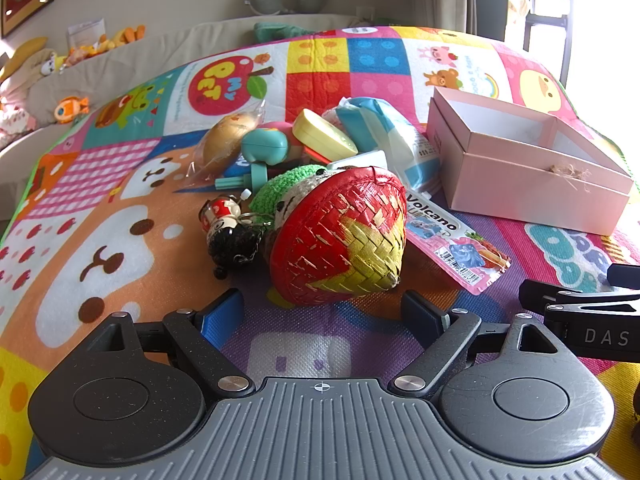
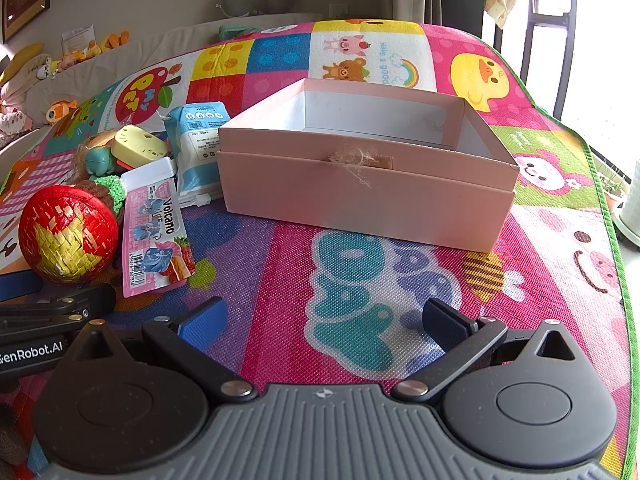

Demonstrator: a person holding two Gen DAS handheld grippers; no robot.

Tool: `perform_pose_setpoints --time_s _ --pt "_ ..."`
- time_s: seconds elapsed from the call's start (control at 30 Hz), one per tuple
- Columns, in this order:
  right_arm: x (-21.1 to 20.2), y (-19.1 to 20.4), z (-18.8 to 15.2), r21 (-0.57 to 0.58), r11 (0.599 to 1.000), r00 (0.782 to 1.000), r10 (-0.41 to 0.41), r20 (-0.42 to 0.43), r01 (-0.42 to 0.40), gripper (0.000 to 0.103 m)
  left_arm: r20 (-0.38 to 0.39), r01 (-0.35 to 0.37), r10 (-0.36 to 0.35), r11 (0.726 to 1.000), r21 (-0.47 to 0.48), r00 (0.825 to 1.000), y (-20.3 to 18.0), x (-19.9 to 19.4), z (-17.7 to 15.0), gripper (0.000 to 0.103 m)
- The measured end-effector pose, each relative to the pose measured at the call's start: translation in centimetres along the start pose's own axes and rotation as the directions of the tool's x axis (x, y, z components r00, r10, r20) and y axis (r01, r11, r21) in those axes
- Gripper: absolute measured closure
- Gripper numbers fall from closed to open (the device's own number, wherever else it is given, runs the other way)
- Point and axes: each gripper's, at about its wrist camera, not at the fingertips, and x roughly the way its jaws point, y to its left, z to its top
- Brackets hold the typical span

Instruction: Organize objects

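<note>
Left gripper (image 1: 322, 312): jaws spread wide, nothing between the blue pads, tilted down at the mat just short of the toy pile.
Right gripper (image 2: 322, 322): jaws equally wide apart and empty — over bare mat, facing the box's long side.
Woven ball (image 1: 340, 236): red with a yellow star, the nearest item to the left gripper, lying directly beyond its fingertips but not touched.
Keychain doll (image 1: 226, 228): small dark-haired figure with a metal ring, just left of the ball.
Crochet toy (image 1: 288, 192): green and cream, tucked behind the ball and touching it.
Volcano packet (image 1: 452, 248): pink flat pack, lying on the mat between the ball and the box.
Rest of pile: a yellow case (image 1: 322, 136), a teal toy (image 1: 264, 148), a gold egg in wrap (image 1: 230, 138) and a blue-white tissue pack (image 1: 384, 132), heaped together behind.
Pink box (image 2: 368, 164): open-topped, white inside, nothing visible in it — right of the pile, a wisp of twine on its front.
Play mat (image 2: 360, 320): bright cartoon patchwork under everything.
</note>
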Motion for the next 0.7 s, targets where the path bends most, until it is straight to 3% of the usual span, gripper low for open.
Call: perform_pose_setpoints --time_s 0.7 --pt "0.00 -0.03 0.02 -0.001 1.000 1.000 -0.001 -0.001 0.001 0.000 -0.001 -0.005 0.005 1.000 0.006 1.000 0.14 0.31 -0.24 0.011"
